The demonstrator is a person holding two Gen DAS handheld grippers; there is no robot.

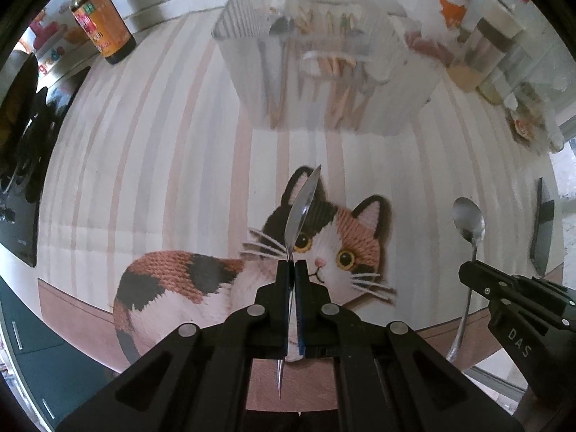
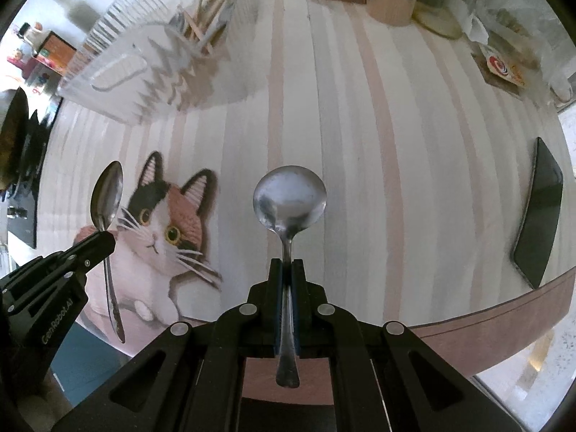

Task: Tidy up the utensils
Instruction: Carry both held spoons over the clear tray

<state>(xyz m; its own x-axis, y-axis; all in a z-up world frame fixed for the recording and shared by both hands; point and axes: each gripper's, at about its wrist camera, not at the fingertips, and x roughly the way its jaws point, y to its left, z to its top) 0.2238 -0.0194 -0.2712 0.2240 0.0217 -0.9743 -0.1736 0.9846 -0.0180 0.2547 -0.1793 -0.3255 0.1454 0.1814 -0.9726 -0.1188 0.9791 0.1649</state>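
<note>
Each gripper is clamped on a spoon's neck above the striped cat tablecloth (image 2: 414, 180): the left gripper (image 1: 291, 264) holds a narrow spoon (image 1: 300, 212) edge-on, the right gripper (image 2: 287, 264) a round spoon (image 2: 289, 199) bowl-forward. Both handles trail back toward the person. The clear organizer bin (image 1: 324, 82), already holding utensils, lies straight ahead of the left gripper, which appears nearer to it.

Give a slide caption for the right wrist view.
Right gripper holds a round spoon above the striped tablecloth.
</note>
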